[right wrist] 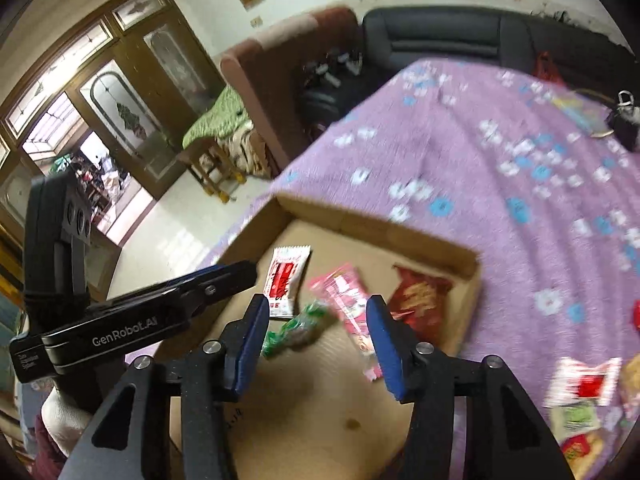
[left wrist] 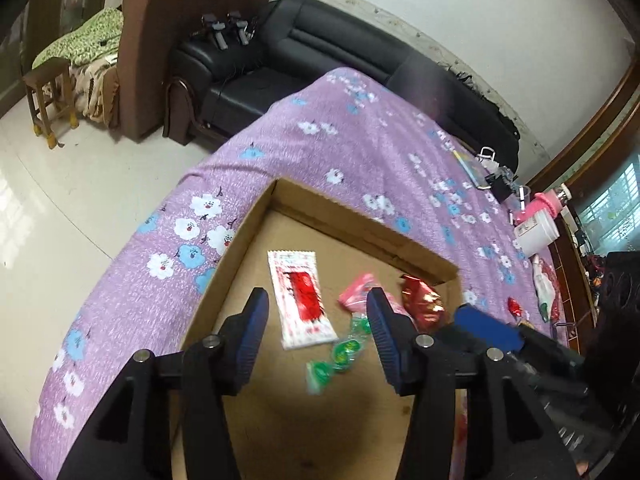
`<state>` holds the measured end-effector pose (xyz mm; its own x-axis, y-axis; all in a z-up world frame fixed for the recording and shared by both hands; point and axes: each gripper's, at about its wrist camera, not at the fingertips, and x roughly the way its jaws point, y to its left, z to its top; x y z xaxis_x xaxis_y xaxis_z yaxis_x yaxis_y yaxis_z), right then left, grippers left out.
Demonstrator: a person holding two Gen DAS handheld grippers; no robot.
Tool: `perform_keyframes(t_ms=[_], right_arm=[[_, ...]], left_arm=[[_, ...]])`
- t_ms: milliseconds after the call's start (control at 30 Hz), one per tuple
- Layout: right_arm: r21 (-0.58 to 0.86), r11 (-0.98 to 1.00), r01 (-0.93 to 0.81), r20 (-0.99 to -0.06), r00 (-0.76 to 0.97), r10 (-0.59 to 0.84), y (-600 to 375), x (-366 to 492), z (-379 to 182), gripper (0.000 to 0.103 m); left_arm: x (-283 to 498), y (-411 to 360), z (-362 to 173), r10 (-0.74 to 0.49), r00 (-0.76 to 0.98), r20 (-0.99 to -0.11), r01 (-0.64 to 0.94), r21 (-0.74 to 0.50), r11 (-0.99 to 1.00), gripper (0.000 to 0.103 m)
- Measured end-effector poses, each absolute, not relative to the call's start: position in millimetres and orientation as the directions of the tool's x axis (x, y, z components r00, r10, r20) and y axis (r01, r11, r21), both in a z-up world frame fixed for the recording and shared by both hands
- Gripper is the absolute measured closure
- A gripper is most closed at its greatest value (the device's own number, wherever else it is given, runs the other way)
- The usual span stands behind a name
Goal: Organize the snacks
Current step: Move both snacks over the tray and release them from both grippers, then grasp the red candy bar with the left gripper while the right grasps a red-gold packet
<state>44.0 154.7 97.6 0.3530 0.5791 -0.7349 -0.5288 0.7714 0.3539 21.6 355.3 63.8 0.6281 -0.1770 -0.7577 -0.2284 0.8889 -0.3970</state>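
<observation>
A shallow cardboard box (left wrist: 352, 220) (right wrist: 400, 226) lies on the purple flowered cloth. Inside lie a white and red packet (left wrist: 302, 300) (right wrist: 285, 282), a string of green candies (left wrist: 340, 354) (right wrist: 298, 328), a pink packet (left wrist: 356, 292) (right wrist: 348, 300) and a dark red packet (left wrist: 424, 300) (right wrist: 422, 300). My left gripper (left wrist: 318, 320) is open and empty above the box. My right gripper (right wrist: 318, 324) is open and empty above the box too; it shows at the right of the left wrist view (left wrist: 488, 328), as the left one does in the right wrist view (right wrist: 216, 284).
More loose snacks (right wrist: 580, 384) lie on the cloth to the right of the box. A white jar (left wrist: 536, 232), pink bottle (left wrist: 544, 202) and black clips (left wrist: 500, 180) stand at the far right edge. A black sofa (left wrist: 320, 48) and brown armchair (left wrist: 160, 40) stand behind.
</observation>
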Motion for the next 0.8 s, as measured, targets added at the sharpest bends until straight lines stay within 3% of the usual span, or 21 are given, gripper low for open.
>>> perform_keyframes(t_ms=[133,267,533,567,600,633,800], right_arm=[[0.319,0.81,-0.491,-0.727,0.422,0.542,107,34,109,0.048],[0.253,0.855,-0.452,-0.775,0.435,0.459,76,28,93,0.048],[0.21,0.843,-0.496,-0.832,0.363,0.421,81,1,47,0.057],[0.21,0.838,-0.504,-0.834,0.355,0.423,83,-1,45,0.062],[0.208,0.835,-0.509,-0.839,0.346,0.42,86,-3,42,0.075],[0.213,0.832,-0.512,-0.844,0.332,0.421,87,-5,38,0.078],[0.228,0.851,-0.473,-0.83,0.363,0.424,71,-26,37,0.079]], left_arm=[[-14,351,82,-0.199,0.661,-0.723,-0.216,-0.438,0.873,0.039],[-62,333,96,-0.231,0.696,-0.679,-0.162,-0.462,0.872,0.032],[-109,296,98,-0.282,0.695,-0.661,-0.096,-0.473,0.876,0.031],[-113,294,98,-0.281,0.697,-0.66,-0.095,-0.472,0.876,0.031],[-116,289,98,-0.282,0.698,-0.658,-0.092,-0.474,0.876,0.031],[-118,287,98,-0.289,0.698,-0.655,-0.087,-0.479,0.874,0.031],[-120,270,93,-0.322,0.679,-0.66,-0.066,-0.492,0.868,0.031]])
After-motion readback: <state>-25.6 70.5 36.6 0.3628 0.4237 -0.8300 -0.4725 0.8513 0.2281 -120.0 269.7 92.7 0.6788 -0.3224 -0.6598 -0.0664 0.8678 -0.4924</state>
